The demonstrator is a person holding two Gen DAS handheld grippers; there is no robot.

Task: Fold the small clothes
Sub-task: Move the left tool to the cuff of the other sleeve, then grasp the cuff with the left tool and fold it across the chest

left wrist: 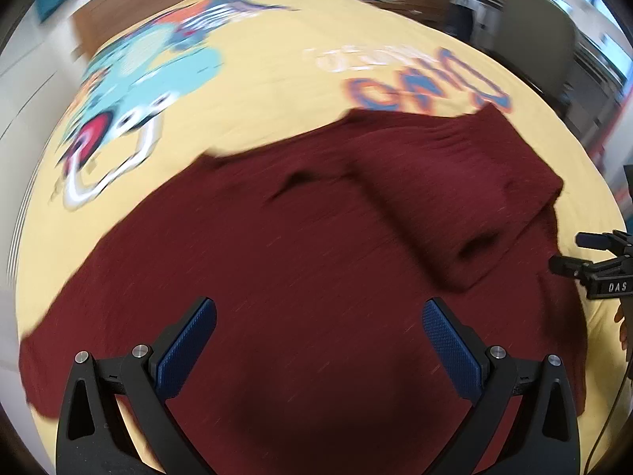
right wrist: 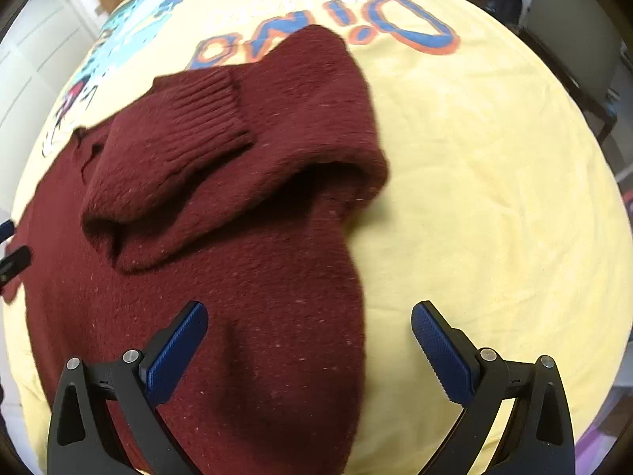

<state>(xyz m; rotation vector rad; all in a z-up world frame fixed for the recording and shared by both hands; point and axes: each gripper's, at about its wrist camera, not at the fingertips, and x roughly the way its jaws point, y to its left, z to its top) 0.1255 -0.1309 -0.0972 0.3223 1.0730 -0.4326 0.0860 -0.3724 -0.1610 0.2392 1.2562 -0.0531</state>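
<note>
- Sweater (right wrist: 221, 206) lies flat on the yellow sheet (right wrist: 474, 182), one sleeve (right wrist: 174, 150) folded across it.
- Left tongs (left wrist: 318, 340) spread wide above the sweater, gripping nothing.
- Right tongs (right wrist: 308, 340) spread too, over the sweater's edge.

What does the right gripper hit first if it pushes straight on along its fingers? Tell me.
Most likely the maroon sweater. The right gripper stands open and empty above the sweater's right edge, so its right finger may land on the yellow sheet instead. Depth is hard to judge here.
</note>
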